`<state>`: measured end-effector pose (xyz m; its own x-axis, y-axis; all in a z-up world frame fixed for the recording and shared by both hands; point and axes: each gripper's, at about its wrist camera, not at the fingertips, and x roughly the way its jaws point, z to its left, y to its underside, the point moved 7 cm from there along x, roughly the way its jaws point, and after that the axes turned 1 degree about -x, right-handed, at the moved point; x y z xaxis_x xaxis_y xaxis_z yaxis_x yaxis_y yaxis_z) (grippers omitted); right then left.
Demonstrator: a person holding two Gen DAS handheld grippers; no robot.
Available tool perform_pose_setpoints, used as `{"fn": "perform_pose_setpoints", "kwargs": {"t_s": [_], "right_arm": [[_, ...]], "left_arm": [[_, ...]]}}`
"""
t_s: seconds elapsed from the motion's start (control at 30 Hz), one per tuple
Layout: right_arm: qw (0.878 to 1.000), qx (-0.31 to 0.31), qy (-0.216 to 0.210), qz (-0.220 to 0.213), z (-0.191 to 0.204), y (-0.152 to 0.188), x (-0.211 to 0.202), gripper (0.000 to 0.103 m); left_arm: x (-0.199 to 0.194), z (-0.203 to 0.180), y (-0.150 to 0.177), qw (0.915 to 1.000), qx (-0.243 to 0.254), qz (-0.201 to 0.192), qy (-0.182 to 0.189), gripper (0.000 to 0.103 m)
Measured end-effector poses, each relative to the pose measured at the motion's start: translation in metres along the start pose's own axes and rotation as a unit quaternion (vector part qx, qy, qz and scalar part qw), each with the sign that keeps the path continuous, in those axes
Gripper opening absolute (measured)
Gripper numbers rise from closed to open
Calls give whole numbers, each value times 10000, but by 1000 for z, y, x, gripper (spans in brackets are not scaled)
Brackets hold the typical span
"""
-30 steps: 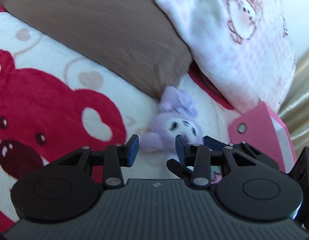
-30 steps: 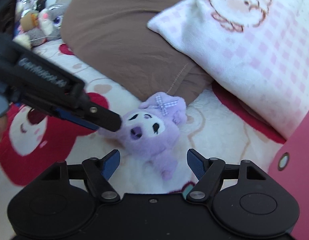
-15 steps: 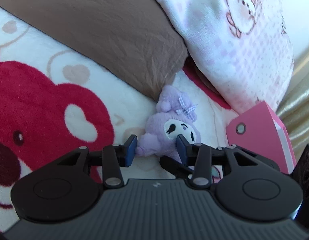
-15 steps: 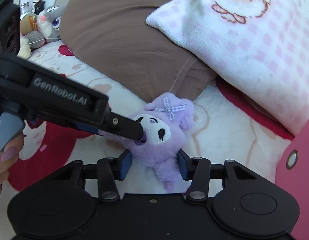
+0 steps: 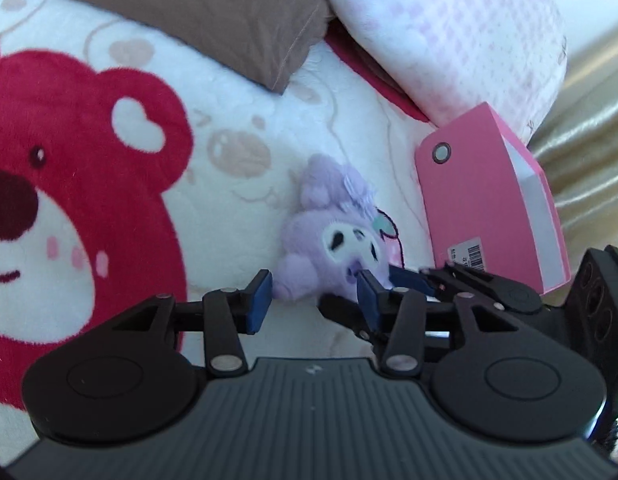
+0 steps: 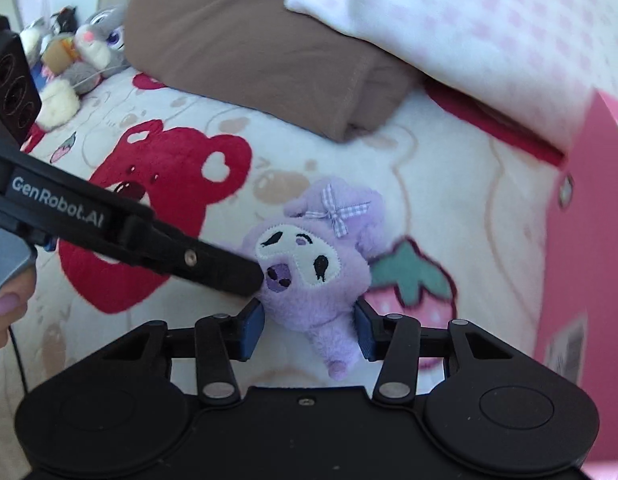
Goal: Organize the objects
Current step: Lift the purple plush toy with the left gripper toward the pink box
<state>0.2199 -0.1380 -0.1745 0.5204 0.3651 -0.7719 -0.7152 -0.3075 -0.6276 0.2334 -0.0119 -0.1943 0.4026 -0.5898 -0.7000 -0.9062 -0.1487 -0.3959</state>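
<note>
The purple plush (image 6: 309, 276) lies low and centre in the right wrist frame on the bed blanket (image 6: 449, 184), its body clamped by the right tool (image 6: 309, 330). The left tool (image 5: 315, 300) has just been opening, its pads apart around the plush's lower edge, not pressing.

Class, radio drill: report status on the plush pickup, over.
Right gripper just closed on purple plush. Left gripper jaws just opening, plush at its tips, ungripped. Pink box close by, clear.
</note>
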Motion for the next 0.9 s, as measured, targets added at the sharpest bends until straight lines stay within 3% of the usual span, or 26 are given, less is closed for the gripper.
{"fn": "perform_pose_setpoints", "kwargs": {"t_s": [0.23, 0.37, 0.43, 0.7, 0.9], "right_arm": [[9995, -163, 225, -142, -2, 10, -15, 62], [9993, -225, 240, -163, 0, 6, -14, 65], [9996, -131, 224, -116, 1, 4, -12, 66], [9995, 58, 284, -107, -2, 8, -2, 59], [9993, 127, 272, -211, 4, 9, -25, 58]], "left_arm": [[1, -3, -5, 9995, 110, -301, -62, 46], [14, -2, 1, 9997, -23, 195, 125, 35], [16, -5, 4, 9994, -44, 264, 240, 33], [20, -7, 4, 9999, 49, 112, 30, 33], [0, -32, 9, 9995, 163, 239, 101, 30]]}}
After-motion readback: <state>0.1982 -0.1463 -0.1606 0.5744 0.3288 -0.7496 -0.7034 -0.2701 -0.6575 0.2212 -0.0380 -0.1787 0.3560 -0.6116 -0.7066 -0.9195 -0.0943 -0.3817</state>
